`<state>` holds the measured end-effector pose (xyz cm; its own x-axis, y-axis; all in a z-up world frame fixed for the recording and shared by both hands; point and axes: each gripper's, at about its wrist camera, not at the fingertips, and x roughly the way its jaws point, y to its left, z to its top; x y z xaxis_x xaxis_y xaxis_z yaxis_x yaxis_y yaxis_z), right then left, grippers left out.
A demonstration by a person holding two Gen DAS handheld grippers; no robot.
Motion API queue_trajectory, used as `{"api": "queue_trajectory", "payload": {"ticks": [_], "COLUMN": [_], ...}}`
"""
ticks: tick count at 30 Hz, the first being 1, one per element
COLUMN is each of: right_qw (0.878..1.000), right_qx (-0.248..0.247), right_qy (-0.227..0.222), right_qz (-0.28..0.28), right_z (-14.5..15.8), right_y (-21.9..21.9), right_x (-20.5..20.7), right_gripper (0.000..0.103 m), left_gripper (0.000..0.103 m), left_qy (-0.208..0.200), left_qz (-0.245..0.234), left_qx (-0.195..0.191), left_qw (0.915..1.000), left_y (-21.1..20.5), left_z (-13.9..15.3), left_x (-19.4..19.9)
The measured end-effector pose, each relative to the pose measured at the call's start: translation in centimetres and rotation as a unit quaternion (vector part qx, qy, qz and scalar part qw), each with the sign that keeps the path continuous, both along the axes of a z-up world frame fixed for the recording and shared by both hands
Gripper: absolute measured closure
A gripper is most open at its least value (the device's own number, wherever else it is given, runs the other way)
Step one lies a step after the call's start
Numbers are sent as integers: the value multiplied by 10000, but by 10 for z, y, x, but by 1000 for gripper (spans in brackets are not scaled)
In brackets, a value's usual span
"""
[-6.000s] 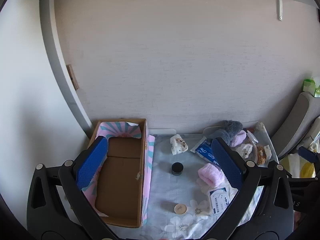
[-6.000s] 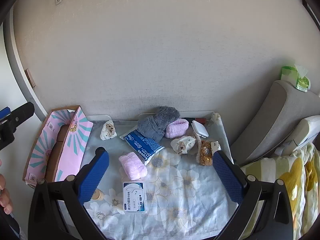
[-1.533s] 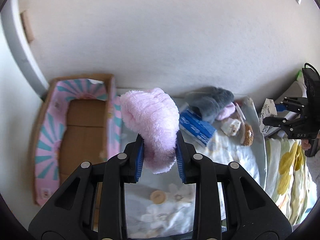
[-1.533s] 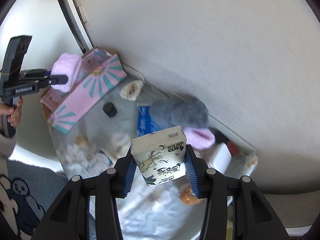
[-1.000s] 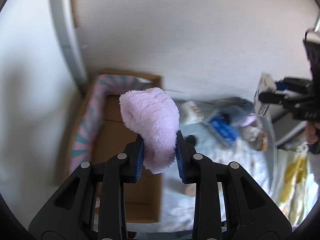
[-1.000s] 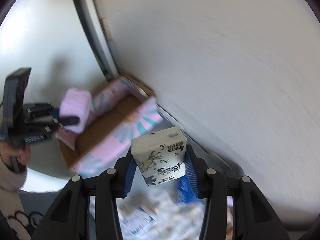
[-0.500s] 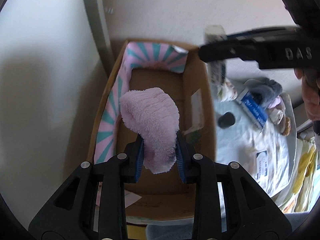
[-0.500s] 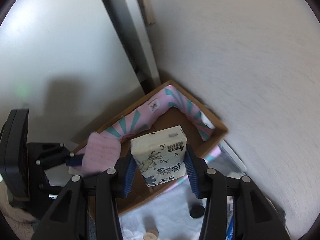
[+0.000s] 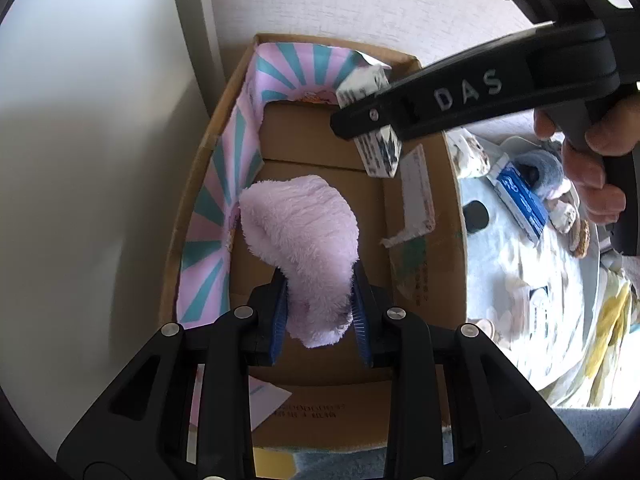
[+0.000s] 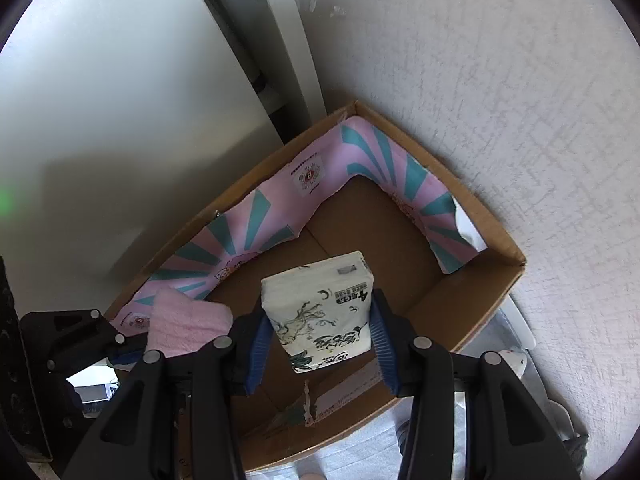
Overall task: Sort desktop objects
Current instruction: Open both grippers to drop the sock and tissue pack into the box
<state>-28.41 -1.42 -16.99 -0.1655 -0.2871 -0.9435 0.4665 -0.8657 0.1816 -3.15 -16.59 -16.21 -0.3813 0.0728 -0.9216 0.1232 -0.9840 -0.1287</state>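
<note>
The left gripper clamps a fluffy pink fabric bundle above the brown cardboard box with pink-teal lining; ahead, the right gripper pinches a white printed tissue pack over it.

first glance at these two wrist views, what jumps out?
The fluffy pink sock clamped in the left gripper, poised over the near end of the open cardboard box. Next, the white tissue pack pinched in the right gripper above the same box's bare brown floor, further toward the wall end. The box's pink-and-teal striped lining also catches the eye.
</note>
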Motion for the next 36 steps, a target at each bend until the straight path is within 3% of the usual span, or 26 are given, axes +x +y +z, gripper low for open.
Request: {"api": "queue_trajectory", "payload": {"ticks": [10,12,13,14,15,16,30,36], "right_qw": [9996,9995,9994,9993,9992,9992,9971,9925], "right_qx": [79,221,271,309,331,298,-94,-170], "right_qy": [-269,-209,-194,-197,-219,-241,223,532], "right_qz": [37,52,37,12,-30,-66,-727,-1089], "right_z": [-14,-16,-16,-18,-19,-19,5,36], "right_y": [4,2,1,0,1,2,32,52], "right_x": [2,4,3,2,2,2,12,35], "right_gripper": [59,56,48,33,24,18,17,17], "left_gripper": [77,71,67,49,12,0,0,0], "left_qy": [-93,-137,-174,-253,-321,-338,-33,275], "left_qz": [-29,-33,-16,25,53,75,108,-63], "left_qx": [-52,-119,-142,-183,-218,-258,-90,-139], "left_qw": [9999,9998,9997,9995,9992,9991,9999,9995], "left_y": [0,1,1,0,0,0,6,19], "left_z": [-4,-5,-7,-9,-12,-13,0,20], "left_x": [-7,-8,-9,-11,-12,-13,-9,-9]}}
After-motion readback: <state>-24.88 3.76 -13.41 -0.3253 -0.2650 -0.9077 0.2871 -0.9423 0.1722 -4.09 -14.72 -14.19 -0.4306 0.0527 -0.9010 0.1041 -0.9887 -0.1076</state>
